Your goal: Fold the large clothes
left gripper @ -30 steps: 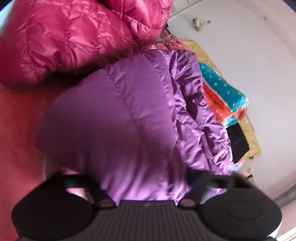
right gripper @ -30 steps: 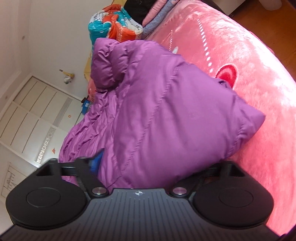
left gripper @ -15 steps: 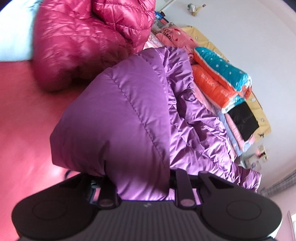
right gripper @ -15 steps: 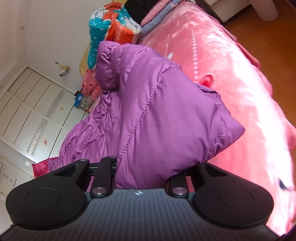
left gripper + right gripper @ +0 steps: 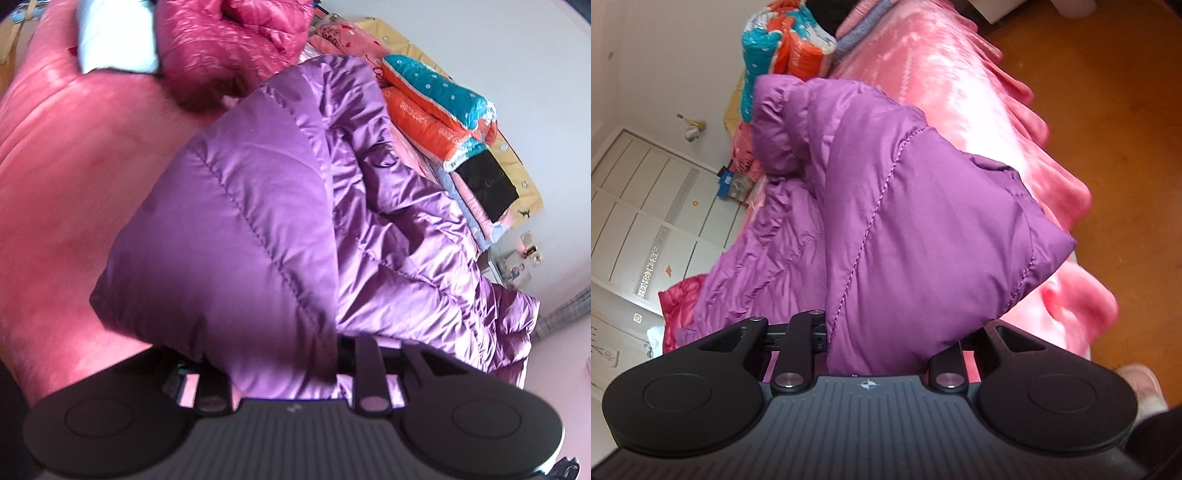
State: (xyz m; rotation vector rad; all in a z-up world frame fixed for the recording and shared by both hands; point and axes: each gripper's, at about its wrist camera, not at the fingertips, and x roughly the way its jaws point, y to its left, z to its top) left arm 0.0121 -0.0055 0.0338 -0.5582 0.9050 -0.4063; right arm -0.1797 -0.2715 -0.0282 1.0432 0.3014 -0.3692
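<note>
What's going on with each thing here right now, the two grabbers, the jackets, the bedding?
Left gripper: shut on the purple jacket, jaws just eased slightly.
Right gripper: shut on the same jacket, jaws just eased slightly.
Purple jacket: puffy, one end lifted, the rest crumpled on the bed.
Magenta jacket: bunched, lying on the bed.
Pink blanket: spread, hanging over the bed's edge.
Quilts: folded, stacked.

We are in a home bedroom: a bed under a plush pink blanket (image 5: 945,74), folded teal-and-orange quilts (image 5: 436,99) stacked at its 1 o'clock end, a white panelled wardrobe (image 5: 639,206) at 9 o'clock, and an orange-brown wooden floor (image 5: 1123,122) at 3 o'clock.
</note>
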